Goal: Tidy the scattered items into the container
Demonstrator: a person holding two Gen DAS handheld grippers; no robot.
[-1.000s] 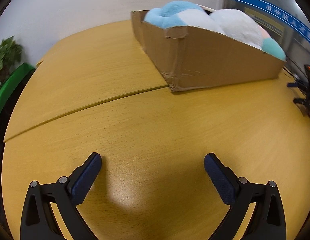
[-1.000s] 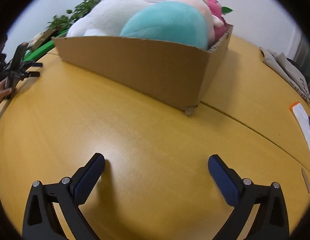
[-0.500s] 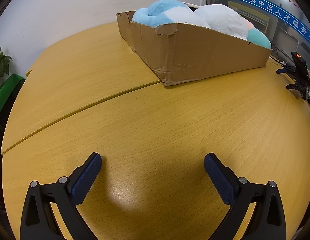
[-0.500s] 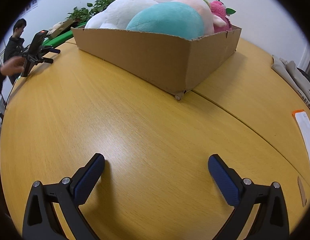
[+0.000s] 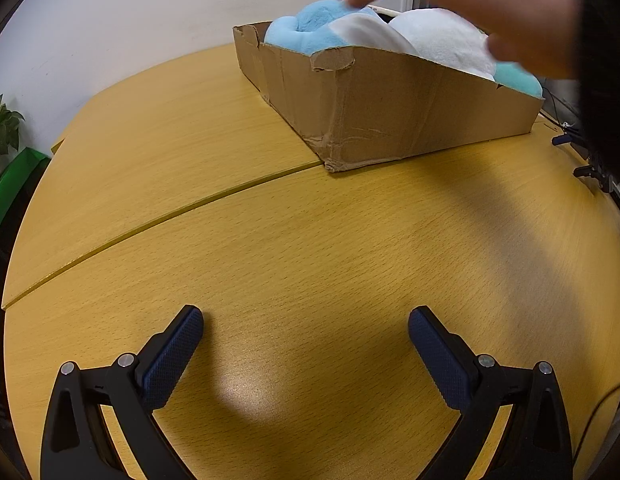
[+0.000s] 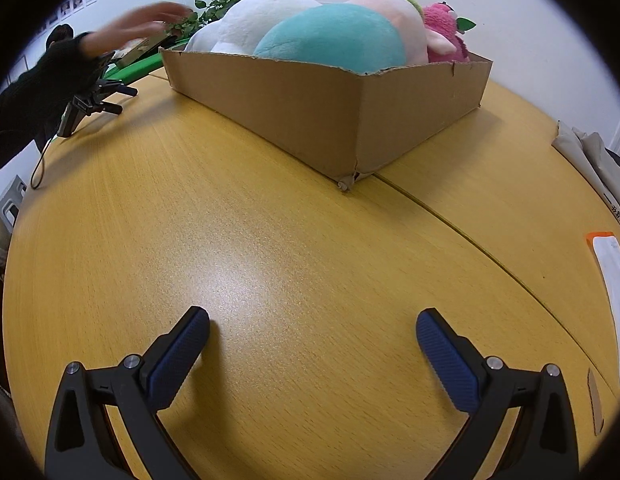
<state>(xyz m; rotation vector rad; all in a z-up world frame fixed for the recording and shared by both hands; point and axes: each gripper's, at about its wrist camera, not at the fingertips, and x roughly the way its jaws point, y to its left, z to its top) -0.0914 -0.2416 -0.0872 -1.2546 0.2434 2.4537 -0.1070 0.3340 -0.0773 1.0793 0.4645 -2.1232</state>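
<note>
A shallow cardboard box [image 5: 389, 116] stands on the yellow wooden table, also in the right wrist view [image 6: 310, 108]. It is heaped with plush toys: a light blue one [image 5: 310, 32], a white one [image 5: 441, 44], a teal one [image 6: 333, 40], a pale pink one [image 6: 393, 12] and a magenta one [image 6: 445, 32]. My left gripper [image 5: 306, 344] is open and empty, low over bare table well short of the box. My right gripper [image 6: 311, 344] is open and empty, likewise short of the box.
Another person's hand [image 5: 461, 4] reaches over the box's plush toys; their arm [image 6: 58, 72] shows at the left. A small black tripod [image 6: 90, 104] stands on the table edge. Papers [image 6: 609, 276] and folded cloth [image 6: 589, 156] lie at the right. A table seam [image 5: 158, 220] runs across.
A person's hand has come in over the box. Both grippers stay open and the box sits slightly differently in both views.
</note>
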